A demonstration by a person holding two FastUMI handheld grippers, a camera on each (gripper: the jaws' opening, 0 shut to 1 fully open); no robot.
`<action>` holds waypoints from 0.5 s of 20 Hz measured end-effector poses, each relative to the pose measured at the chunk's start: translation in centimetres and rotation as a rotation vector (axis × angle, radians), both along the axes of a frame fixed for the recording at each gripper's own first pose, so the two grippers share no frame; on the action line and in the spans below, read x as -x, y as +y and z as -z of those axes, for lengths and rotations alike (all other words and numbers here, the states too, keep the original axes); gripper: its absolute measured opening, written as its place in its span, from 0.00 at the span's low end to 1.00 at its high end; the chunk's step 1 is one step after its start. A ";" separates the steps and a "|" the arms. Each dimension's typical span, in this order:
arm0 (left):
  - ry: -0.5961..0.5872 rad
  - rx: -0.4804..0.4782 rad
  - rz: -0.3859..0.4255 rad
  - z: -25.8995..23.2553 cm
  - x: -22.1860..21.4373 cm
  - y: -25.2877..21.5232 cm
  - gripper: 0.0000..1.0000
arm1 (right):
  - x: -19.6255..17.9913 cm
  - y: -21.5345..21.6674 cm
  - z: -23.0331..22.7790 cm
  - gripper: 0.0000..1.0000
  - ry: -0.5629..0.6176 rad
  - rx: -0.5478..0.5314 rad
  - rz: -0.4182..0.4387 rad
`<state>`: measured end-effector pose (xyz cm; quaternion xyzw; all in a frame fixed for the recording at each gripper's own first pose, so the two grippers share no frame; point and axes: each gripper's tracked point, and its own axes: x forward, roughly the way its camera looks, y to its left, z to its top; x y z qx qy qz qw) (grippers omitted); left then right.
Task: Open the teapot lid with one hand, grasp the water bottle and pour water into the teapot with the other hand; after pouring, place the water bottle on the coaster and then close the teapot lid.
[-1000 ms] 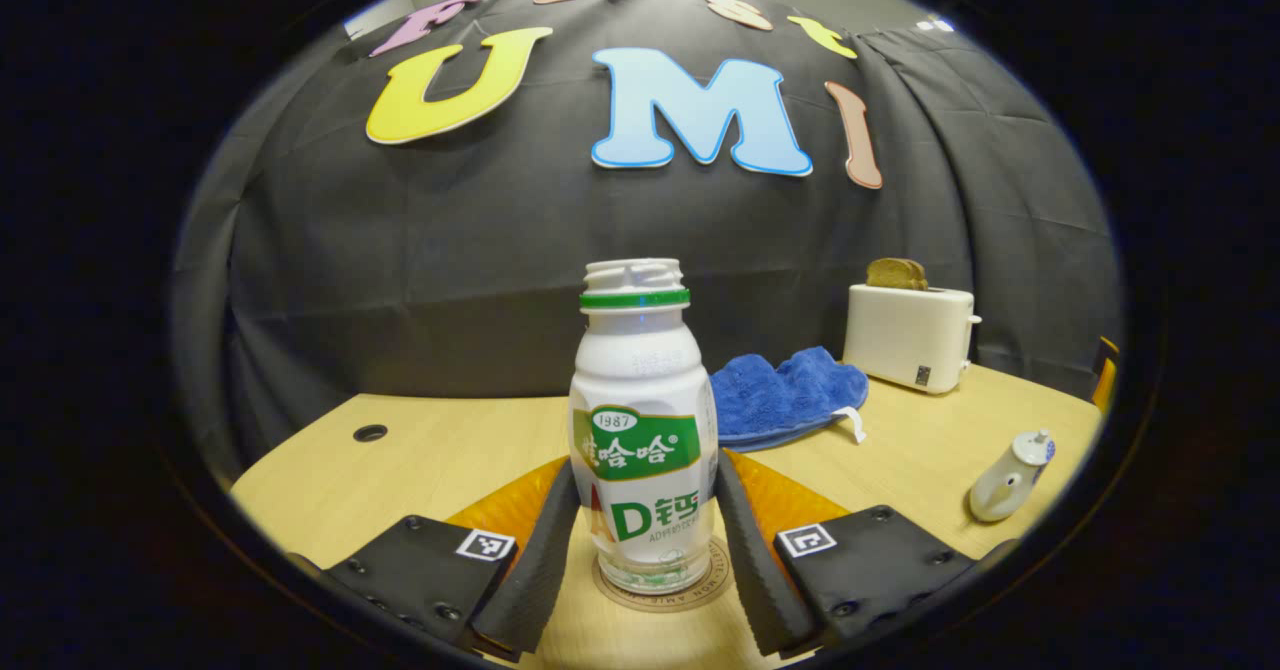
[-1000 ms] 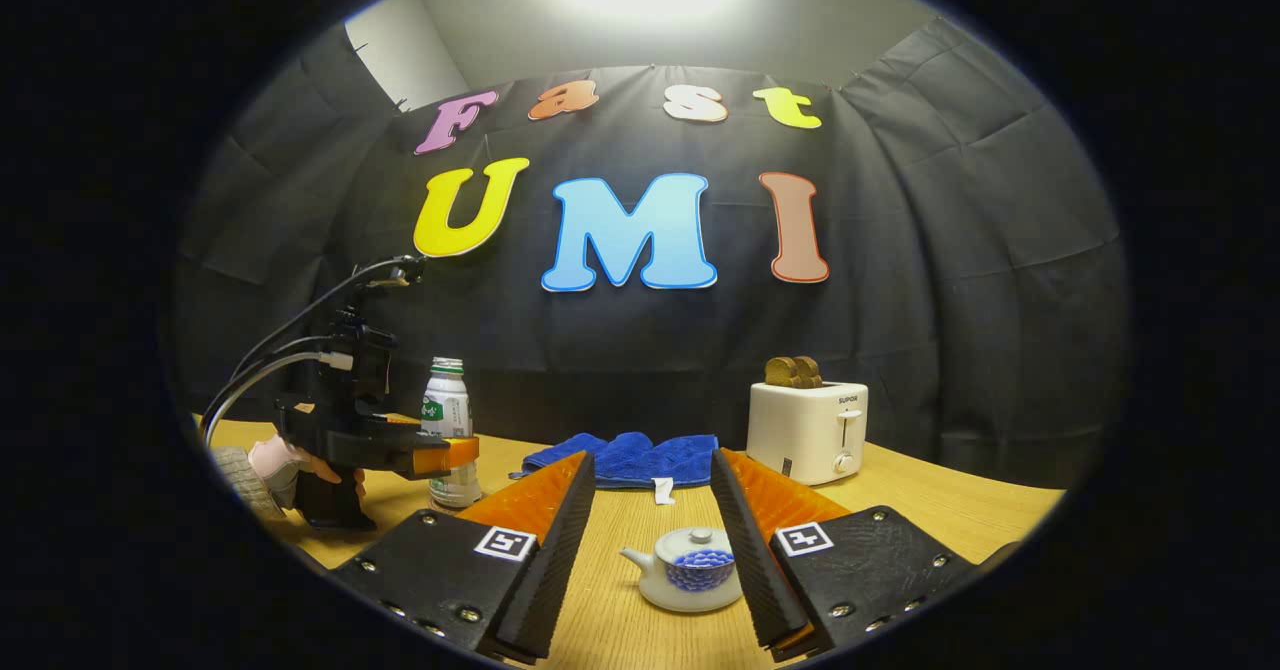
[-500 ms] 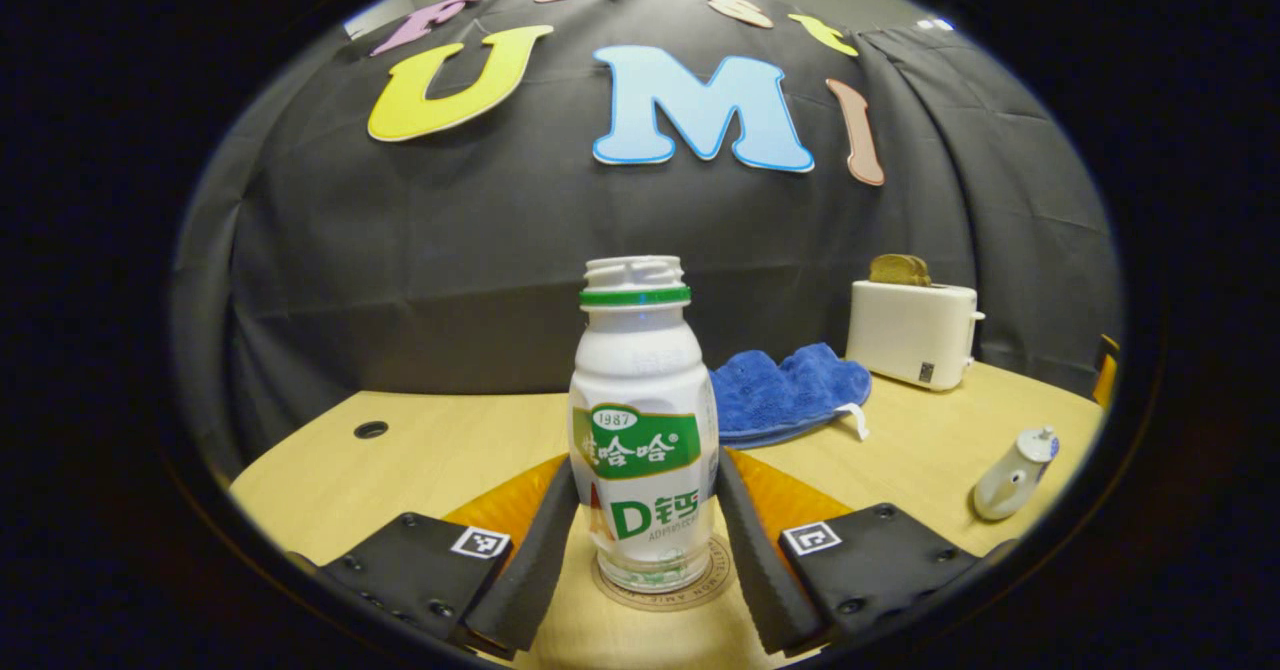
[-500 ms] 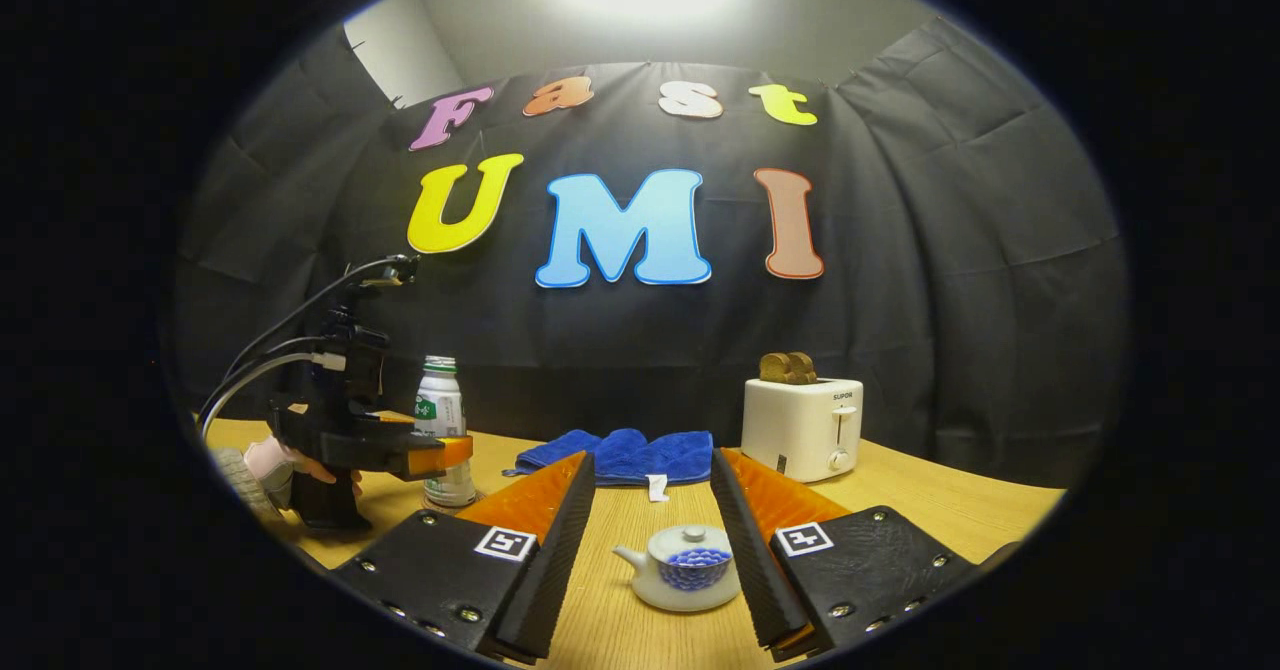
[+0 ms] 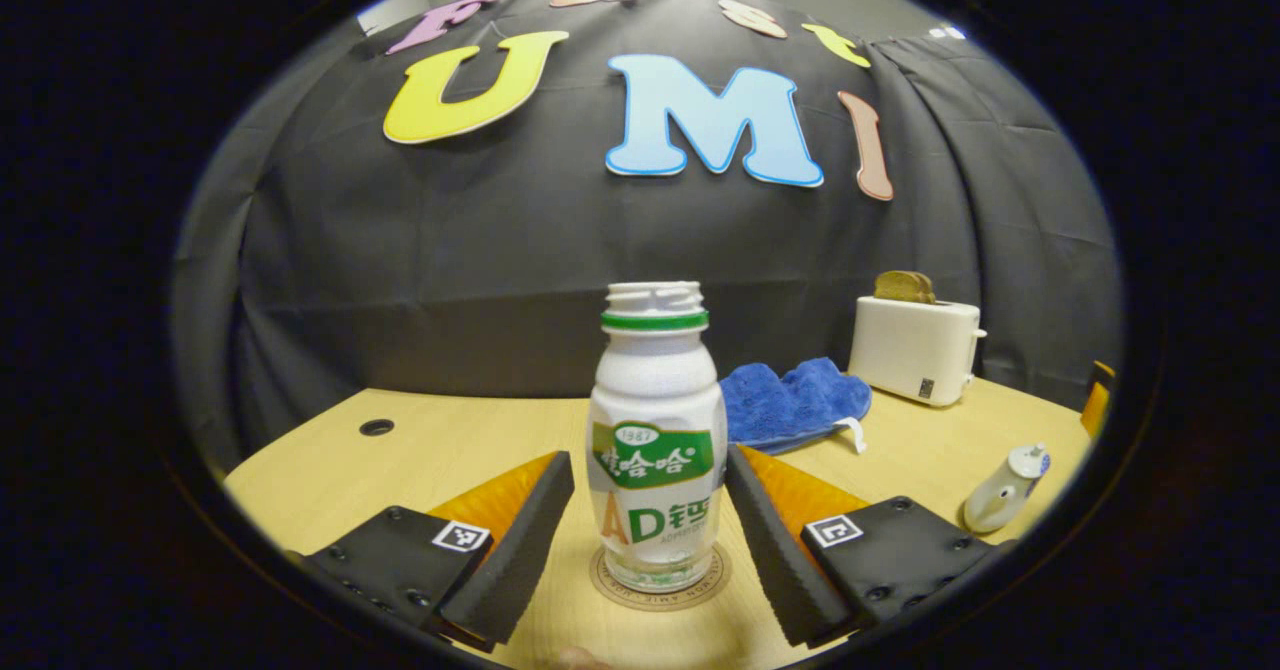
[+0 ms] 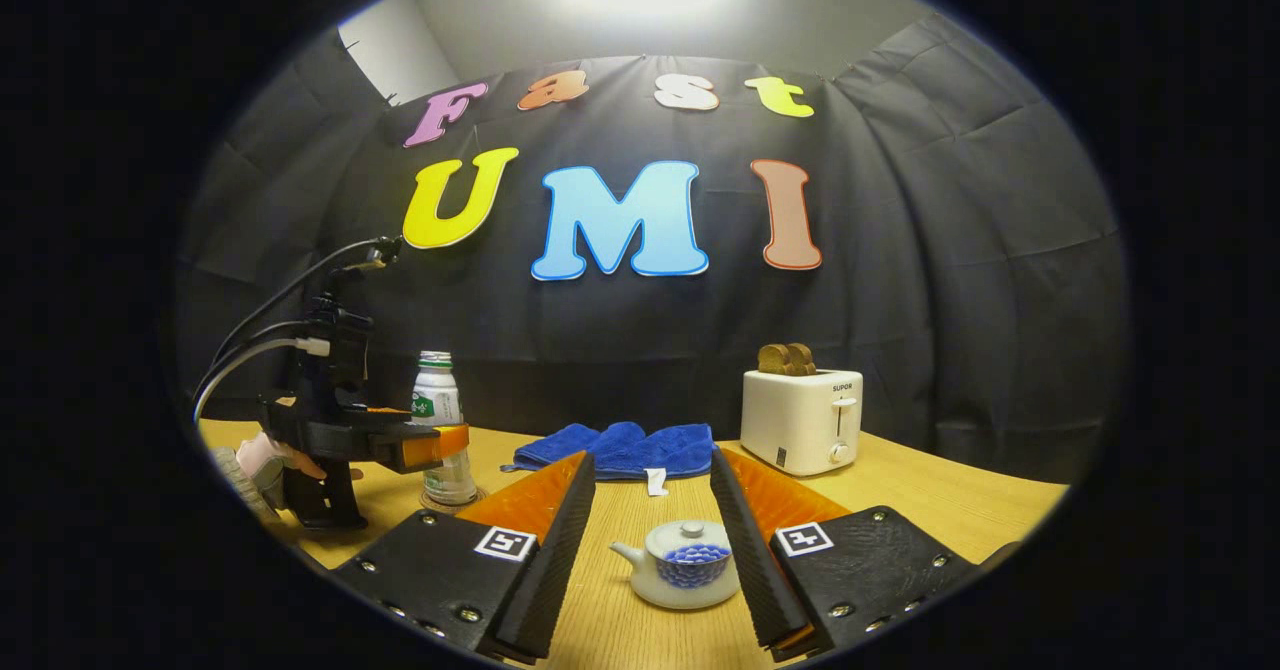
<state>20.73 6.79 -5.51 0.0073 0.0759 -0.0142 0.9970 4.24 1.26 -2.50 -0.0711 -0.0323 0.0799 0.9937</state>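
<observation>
Water bottle [image 5: 655, 440]: one, uncapped, upright on the coaster; also seen at the far left of the right gripper view [image 6: 440, 430].
Coaster [image 5: 660, 585]: one, round, flat on the table, directly under the bottle.
Teapot [image 6: 685, 578]: one, white with a blue pattern, lid seated on top, spout toward the left of the right gripper view; in the left gripper view it sits at the far right edge [image 5: 1003, 490].
Left gripper [image 5: 650, 530]: released; its two fingers flank the bottle, a visible gap on the left side, the right finger just beside the label. Seen from the side in the right gripper view [image 6: 420, 445], held by a hand [image 6: 275, 460].
Right gripper [image 6: 650, 520]: released; its two fingers stand spread on either side of the teapot, not touching it.
Table [image 5: 450, 440]: one, light wood, one round cable hole [image 5: 376, 427] near its far left.
Cloth [image 6: 620, 450]: one, blue, crumpled, at the back of the table.
Toaster [image 6: 802, 420]: one, white, right of the cloth, bread [image 6: 785, 358] standing in its slots.
</observation>
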 end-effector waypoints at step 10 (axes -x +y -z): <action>-0.028 -0.043 -0.028 -0.8 3.9 -0.8 1.00 | -0.3 -0.9 -0.3 0.72 0.004 -0.037 0.020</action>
